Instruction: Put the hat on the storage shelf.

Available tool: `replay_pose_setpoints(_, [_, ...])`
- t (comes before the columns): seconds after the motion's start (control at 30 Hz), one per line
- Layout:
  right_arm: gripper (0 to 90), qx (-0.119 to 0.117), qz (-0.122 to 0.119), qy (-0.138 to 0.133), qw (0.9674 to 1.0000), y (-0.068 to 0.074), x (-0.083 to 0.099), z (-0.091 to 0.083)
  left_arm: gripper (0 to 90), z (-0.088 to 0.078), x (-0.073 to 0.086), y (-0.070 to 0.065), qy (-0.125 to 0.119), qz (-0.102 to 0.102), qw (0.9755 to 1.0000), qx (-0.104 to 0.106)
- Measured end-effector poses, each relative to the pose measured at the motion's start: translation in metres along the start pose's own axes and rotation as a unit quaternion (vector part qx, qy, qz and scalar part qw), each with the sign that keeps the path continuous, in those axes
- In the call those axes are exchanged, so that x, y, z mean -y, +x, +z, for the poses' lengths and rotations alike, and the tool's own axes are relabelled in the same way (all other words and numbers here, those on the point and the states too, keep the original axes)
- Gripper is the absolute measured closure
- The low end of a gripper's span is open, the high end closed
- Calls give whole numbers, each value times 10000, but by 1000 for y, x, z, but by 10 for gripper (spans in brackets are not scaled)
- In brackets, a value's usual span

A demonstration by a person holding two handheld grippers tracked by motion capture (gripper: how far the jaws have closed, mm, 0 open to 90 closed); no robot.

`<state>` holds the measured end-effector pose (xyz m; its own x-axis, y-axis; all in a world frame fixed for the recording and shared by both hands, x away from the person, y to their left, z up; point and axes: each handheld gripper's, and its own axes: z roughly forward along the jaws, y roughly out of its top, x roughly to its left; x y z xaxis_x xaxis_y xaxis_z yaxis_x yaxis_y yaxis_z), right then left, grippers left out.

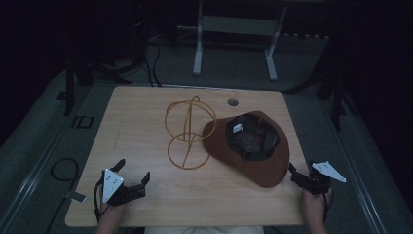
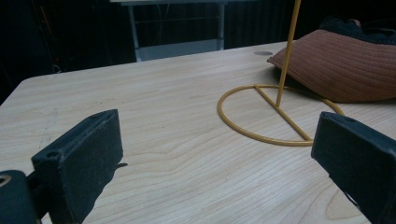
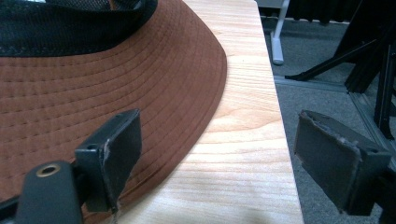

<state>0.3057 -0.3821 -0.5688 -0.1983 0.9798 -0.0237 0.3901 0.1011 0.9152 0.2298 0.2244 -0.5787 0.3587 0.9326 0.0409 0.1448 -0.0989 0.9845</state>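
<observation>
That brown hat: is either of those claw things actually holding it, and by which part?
No. Both the left gripper and right gripper are open and empty; the hat lies on the table.

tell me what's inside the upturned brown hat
The brown hat lies crown down. Inside show dark lining and a white label. The crown's bottom is too dark to read.
</observation>
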Motion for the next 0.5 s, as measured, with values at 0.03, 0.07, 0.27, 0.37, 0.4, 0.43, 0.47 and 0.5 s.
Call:
replay_pose_setpoints(0.03, [152,-19,-15,4,10000,0,0,0,28,0,0,0,0,-5,10000,1])
replay_pose_setpoints(0.07, [153,-39,-29,13,10000,0,0,0,28,0,0,0,6,9,10000,4])
replay_pose_setpoints(0.27, [153,30,-135,71,9999,2,0,0,28,-1,-1,0,-49,-35,10000,21])
replay_pose_setpoints(0.37, [153,-99,-38,213,9997,4,-1,2,28,-2,-2,0,-86,-27,9999,-69])
replay_pose_setpoints(0.4, [152,-149,-23,267,9995,5,-1,2,28,-2,-2,0,-88,-69,9999,-80])
replay_pose_setpoints(0.43, [152,-195,5,351,9992,6,-3,2,28,-2,-2,1,-92,-83,9999,-63])
replay_pose_setpoints(0.47, [152,-241,39,386,9990,8,-5,2,28,-2,-2,0,-76,-85,9999,-71])
replay_pose_setpoints(0.5, [152,-313,64,409,9987,10,-7,0,28,-2,-2,0,-68,-76,9999,-86])
